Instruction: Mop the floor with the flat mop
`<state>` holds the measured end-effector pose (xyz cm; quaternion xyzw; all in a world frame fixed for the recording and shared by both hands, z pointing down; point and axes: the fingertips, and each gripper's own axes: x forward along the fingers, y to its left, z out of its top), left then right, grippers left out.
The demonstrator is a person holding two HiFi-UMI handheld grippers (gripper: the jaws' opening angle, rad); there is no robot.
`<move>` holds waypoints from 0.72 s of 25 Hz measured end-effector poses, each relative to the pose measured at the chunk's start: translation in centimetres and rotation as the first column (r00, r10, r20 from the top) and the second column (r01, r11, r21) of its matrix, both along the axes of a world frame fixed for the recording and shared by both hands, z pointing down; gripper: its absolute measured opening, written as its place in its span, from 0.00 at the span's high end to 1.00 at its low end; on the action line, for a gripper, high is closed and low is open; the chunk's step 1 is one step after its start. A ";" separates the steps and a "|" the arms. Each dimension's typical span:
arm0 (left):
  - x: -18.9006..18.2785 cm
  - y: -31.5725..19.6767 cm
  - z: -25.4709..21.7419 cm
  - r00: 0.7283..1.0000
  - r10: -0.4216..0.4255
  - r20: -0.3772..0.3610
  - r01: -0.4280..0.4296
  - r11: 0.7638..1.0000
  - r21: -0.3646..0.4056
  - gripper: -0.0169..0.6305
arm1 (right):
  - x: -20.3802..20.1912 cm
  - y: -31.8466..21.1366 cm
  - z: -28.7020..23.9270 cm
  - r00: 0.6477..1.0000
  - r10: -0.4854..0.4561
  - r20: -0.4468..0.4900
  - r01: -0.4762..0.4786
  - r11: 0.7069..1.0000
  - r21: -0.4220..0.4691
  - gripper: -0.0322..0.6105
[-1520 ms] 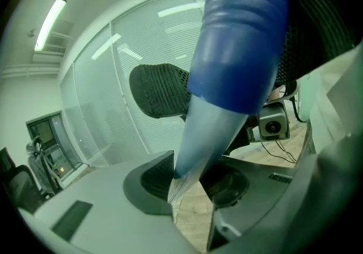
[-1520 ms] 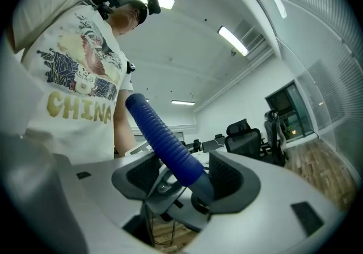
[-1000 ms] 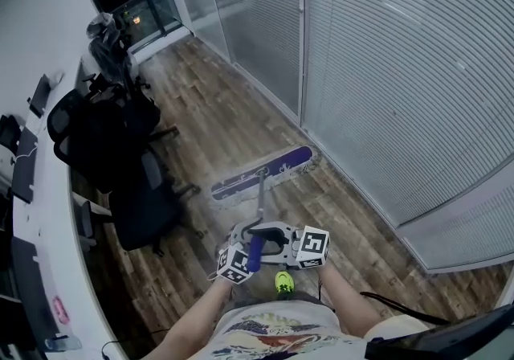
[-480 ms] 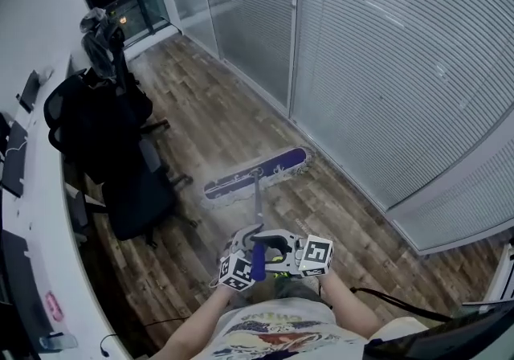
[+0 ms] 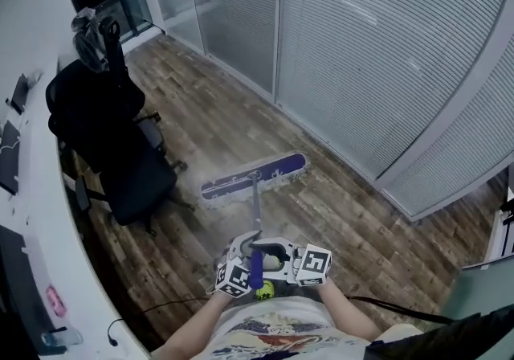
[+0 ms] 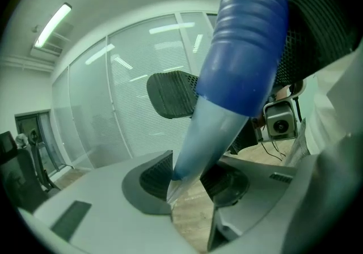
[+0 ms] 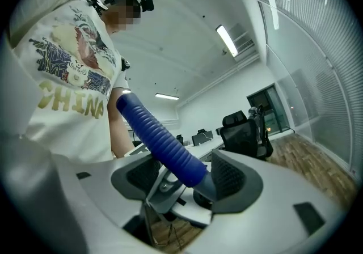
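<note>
The flat mop lies with its purple, white-fringed head [image 5: 253, 177] on the wood floor, and its pole rises toward me. My left gripper [image 5: 243, 260] and right gripper [image 5: 279, 255] both clasp the pole's top from opposite sides, close to my body. In the left gripper view the blue ribbed grip [image 6: 247, 49] and its pale lower part pass between the jaws of the left gripper [image 6: 190, 182], against the dark pads. In the right gripper view the right gripper [image 7: 190, 182] is shut on the same blue grip [image 7: 161, 139].
Black office chairs [image 5: 112, 137] stand at the left beside a long white desk [image 5: 28, 222]. A glass partition with blinds [image 5: 361, 53] runs along the right, with a pillar corner [image 5: 401, 198]. A cable [image 5: 157, 306] lies on the floor near my feet.
The mop head has slid back along the floor with me, away from the glass wall's mullion and the far door. More floor shows at the right. Both grips are unchanged.
</note>
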<state>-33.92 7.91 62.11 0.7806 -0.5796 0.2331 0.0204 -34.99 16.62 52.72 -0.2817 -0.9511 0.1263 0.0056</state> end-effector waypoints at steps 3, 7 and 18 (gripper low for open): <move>2.1 4.3 -0.6 1.000 0.002 -0.024 -0.002 1.000 0.005 0.81 | 1.9 4.3 -0.6 1.000 0.003 0.001 -0.003 1.000 0.001 0.55; 5.1 8.5 -0.1 1.000 0.030 0.001 -0.030 1.000 -0.002 0.81 | 4.8 8.5 -0.3 1.000 0.015 -0.009 -0.015 1.000 0.008 0.55; 16.5 19.4 0.3 0.996 0.080 0.030 -0.080 0.997 -0.014 0.81 | 16.1 19.1 0.2 0.997 0.072 0.002 -0.072 0.997 -0.005 0.55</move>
